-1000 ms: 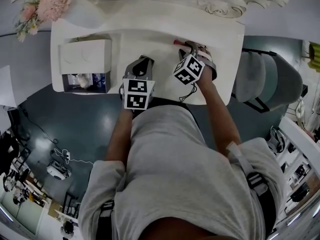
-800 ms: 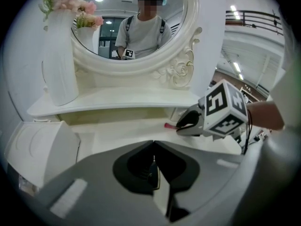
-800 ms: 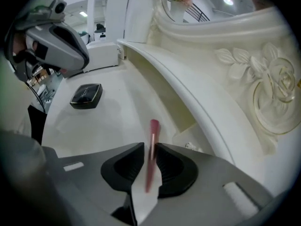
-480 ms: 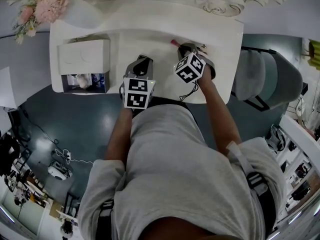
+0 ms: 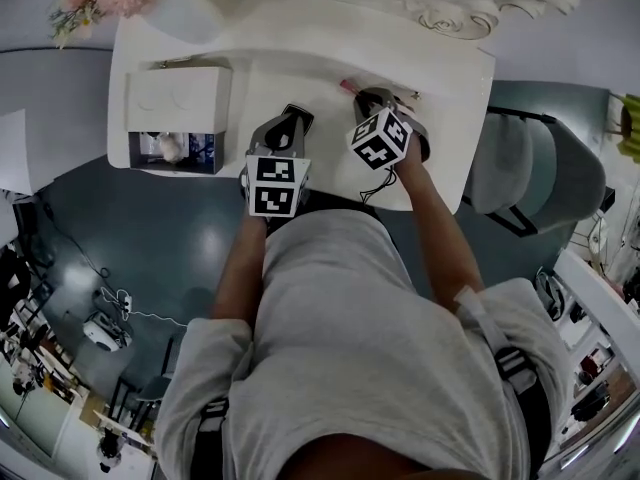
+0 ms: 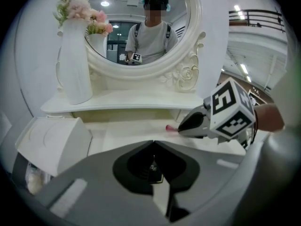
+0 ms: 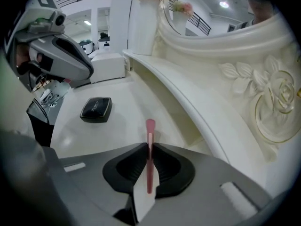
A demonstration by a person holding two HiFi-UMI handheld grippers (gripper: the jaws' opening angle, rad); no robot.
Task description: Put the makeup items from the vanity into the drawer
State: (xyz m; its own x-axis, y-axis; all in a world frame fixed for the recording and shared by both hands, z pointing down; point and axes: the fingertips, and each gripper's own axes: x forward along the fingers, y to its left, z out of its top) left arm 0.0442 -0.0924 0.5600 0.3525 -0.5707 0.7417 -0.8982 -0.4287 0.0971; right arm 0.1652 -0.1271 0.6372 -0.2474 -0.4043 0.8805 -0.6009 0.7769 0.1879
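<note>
My right gripper point(image 7: 150, 147) is shut on a slim pink makeup brush point(image 7: 150, 131), and its bristle end pokes out ahead of the jaws just above the white vanity top point(image 7: 117, 126). In the head view the same gripper point(image 5: 362, 96) is at the back right of the vanity with the pink brush tip point(image 5: 347, 86) showing. A black compact point(image 7: 96, 108) lies on the top to its left. The left gripper point(image 6: 153, 142) is shut with nothing in it and hovers near the front edge point(image 5: 295, 118). The open drawer point(image 5: 175, 148) at the left holds some items.
A white box point(image 5: 180, 98) sits above the drawer on the vanity's left end. A white vase point(image 6: 75, 69) of pink flowers and an oval mirror point(image 6: 141, 27) stand on the raised back shelf. A grey chair point(image 5: 540, 158) is to the right.
The right gripper has shifted slightly left, and the brush tip still shows ahead of it. The left gripper has stayed put. The head view has drifted a little.
</note>
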